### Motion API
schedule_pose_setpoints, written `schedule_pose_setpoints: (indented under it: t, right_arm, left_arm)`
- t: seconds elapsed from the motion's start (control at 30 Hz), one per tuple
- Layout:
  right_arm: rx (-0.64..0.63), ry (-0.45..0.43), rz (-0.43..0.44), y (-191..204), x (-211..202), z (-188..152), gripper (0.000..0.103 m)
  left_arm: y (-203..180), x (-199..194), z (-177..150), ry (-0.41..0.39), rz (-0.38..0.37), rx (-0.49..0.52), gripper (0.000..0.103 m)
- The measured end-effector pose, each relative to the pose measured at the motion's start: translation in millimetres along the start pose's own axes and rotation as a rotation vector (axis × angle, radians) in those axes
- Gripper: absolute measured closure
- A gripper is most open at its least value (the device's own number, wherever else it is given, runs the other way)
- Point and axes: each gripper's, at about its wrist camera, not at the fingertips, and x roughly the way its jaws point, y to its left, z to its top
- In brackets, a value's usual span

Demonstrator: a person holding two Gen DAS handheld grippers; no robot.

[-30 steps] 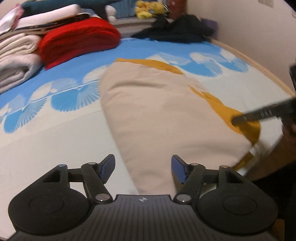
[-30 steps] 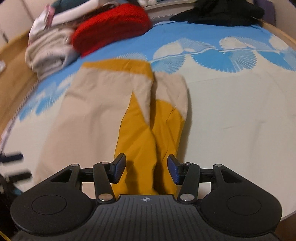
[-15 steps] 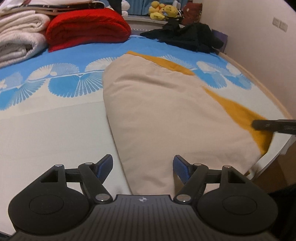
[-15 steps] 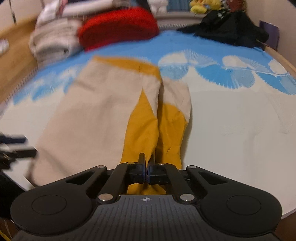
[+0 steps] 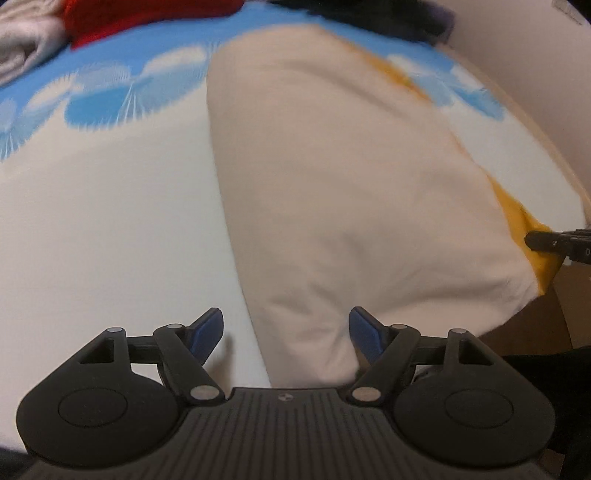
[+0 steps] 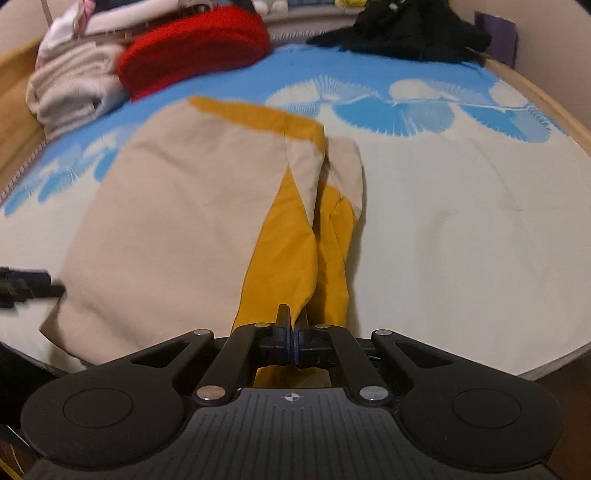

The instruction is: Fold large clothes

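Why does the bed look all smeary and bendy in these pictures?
Left wrist view: the bedsheet and beige garment are streaked by motion blur, while the left gripper, its jaws opening, looks sharp. Right wrist view: clearer, only the red blanket and far pile look soft; the fisheye lens bows the bed's wooden edge. Lighting is dim and warm in both.

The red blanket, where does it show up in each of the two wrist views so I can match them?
Left wrist view: the red blanket sits blurred at the top left edge, mostly cut off.
Right wrist view: the red blanket lies at the upper left, beside the folded white towels.
Shared landmark: the beige and yellow garment spread on the bed in front of it.
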Motion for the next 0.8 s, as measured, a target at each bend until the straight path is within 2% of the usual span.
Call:
schedule_pose_setpoints:
  t: [0.13,0.3,0.4,0.47,0.53,0.63,0.73,0.8]
  right_arm:
    - [-0.030,0.058,-0.042,8.3,17.7,3.1,0.102]
    - [-0.054,0.066,-0.059,13.5,22.9,2.5,0.100]
    - [-0.048,0.028,-0.087,12.4,18.3,3.4,0.096]
    - [-0.042,-0.074,-0.096,13.3,4.9,7.8,0.092]
    - [-0.035,-0.182,-0.064,15.9,-7.6,12.8,0.091]
    - [-0.018,-0.239,0.046,22.3,-13.1,16.6,0.091]
    - [-0.073,-0.200,0.158,42.1,-2.7,17.3,0.088]
    - [-0.123,-0.120,0.204,59.7,13.3,16.7,0.084]
  left_arm:
    - [-6.7,-6.7,-0.3,-0.020,0.011,0.027,0.022]
    - [-8.9,-8.6,-2.7,-0.022,0.017,0.020,0.021]
    - [-7.6,-9.7,-3.0,-0.023,0.017,0.017,0.020]
    - [-6.8,-9.6,-2.6,-0.021,0.015,0.012,0.020]
    - [-7.5,-9.4,-3.1,-0.022,0.016,0.013,0.020]
    - [-7.9,-10.2,-3.0,-0.022,0.017,0.011,0.020]
    - [-6.7,-10.2,-2.2,-0.021,0.016,0.006,0.020]
    - [-6.3,-11.3,-2.5,-0.023,0.012,-0.001,0.020]
